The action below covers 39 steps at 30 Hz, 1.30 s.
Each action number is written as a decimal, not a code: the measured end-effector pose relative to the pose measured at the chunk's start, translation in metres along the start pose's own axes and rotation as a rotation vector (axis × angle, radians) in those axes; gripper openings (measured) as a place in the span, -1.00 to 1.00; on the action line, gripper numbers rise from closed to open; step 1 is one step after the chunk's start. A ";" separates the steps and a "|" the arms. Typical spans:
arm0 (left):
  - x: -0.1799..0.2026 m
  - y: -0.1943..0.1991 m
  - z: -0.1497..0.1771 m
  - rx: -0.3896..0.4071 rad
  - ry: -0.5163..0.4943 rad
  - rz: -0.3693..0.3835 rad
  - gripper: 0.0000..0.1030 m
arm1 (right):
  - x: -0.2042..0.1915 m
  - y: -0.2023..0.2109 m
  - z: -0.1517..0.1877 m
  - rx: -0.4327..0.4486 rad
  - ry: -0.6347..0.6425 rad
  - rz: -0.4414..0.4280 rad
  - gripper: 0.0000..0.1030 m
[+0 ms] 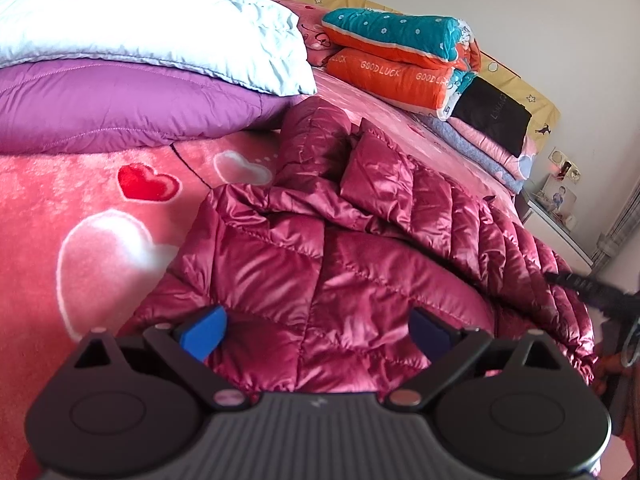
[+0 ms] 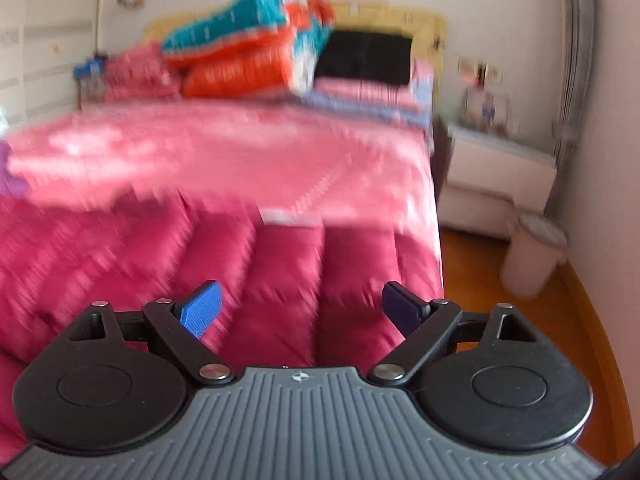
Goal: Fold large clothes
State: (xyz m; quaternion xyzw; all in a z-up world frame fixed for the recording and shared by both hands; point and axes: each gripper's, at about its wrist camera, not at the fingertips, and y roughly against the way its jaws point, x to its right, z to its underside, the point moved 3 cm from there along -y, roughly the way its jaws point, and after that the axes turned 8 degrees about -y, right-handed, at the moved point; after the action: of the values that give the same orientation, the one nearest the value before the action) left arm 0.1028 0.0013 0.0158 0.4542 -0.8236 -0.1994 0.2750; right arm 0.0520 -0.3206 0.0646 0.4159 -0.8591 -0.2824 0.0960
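Observation:
A shiny maroon quilted down jacket (image 1: 340,240) lies rumpled on the pink heart-patterned bedspread (image 1: 80,208), its hem toward me. My left gripper (image 1: 320,332) is open and empty just above the jacket's near part. In the right wrist view the picture is blurred by motion. There the jacket (image 2: 200,264) fills the lower left, and my right gripper (image 2: 302,310) is open and empty over its near right edge by the bed's side. The other gripper's dark tip (image 1: 592,288) shows at the right of the left wrist view.
A purple duvet (image 1: 120,104) with a white duvet (image 1: 152,28) on it lies at the back left. Folded orange-and-teal quilts (image 1: 404,60) and a black item (image 1: 492,116) sit by the headboard. A white nightstand (image 2: 496,176) and a bin (image 2: 532,256) stand on the wooden floor at right.

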 end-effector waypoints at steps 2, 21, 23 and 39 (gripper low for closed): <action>0.001 -0.001 0.001 0.000 -0.009 -0.001 0.93 | 0.000 -0.011 0.012 -0.014 0.015 -0.002 1.00; 0.029 0.012 0.001 0.073 -0.153 -0.016 0.95 | -0.040 0.032 0.001 0.126 0.010 -0.100 1.00; 0.036 0.011 -0.001 0.095 -0.203 -0.017 0.95 | -0.060 0.033 0.001 0.119 0.008 -0.182 1.00; 0.020 -0.007 -0.010 0.039 -0.254 -0.106 0.91 | -0.187 -0.021 0.025 -0.045 0.221 -0.249 1.00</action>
State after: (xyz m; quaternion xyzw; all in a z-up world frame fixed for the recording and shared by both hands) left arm 0.1051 -0.0208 0.0251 0.4737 -0.8302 -0.2534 0.1488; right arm 0.1742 -0.1769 0.0451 0.5454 -0.7786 -0.2638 0.1633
